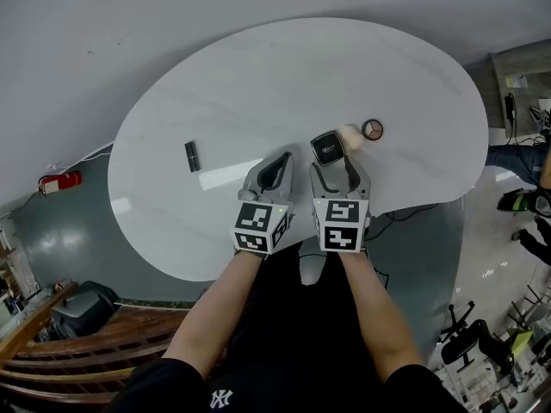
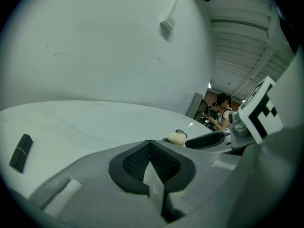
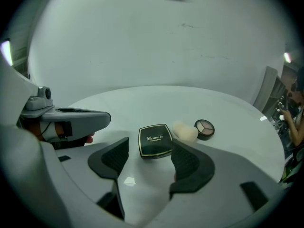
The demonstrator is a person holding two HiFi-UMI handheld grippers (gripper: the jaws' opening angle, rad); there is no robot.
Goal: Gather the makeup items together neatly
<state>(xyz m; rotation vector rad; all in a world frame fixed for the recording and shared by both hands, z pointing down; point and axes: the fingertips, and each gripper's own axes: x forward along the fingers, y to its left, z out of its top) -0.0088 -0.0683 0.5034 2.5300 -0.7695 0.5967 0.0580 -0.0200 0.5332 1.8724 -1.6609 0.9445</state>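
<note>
Black compact (image 1: 327, 147), sponge (image 1: 349, 135), eyeshadow pan (image 1: 372, 129) already close together ahead of wide-open, empty right gripper (image 3: 151, 160); lipstick (image 1: 192, 156) well apart, yet to join; left gripper (image 2: 152, 167) closed, empty.

Compact (image 1: 327, 147), sponge (image 1: 349, 135), eyeshadow (image 1: 372, 129) clustered (lipstick (image 1: 192, 156) well apart) on table (image 1: 284, 67).
</note>
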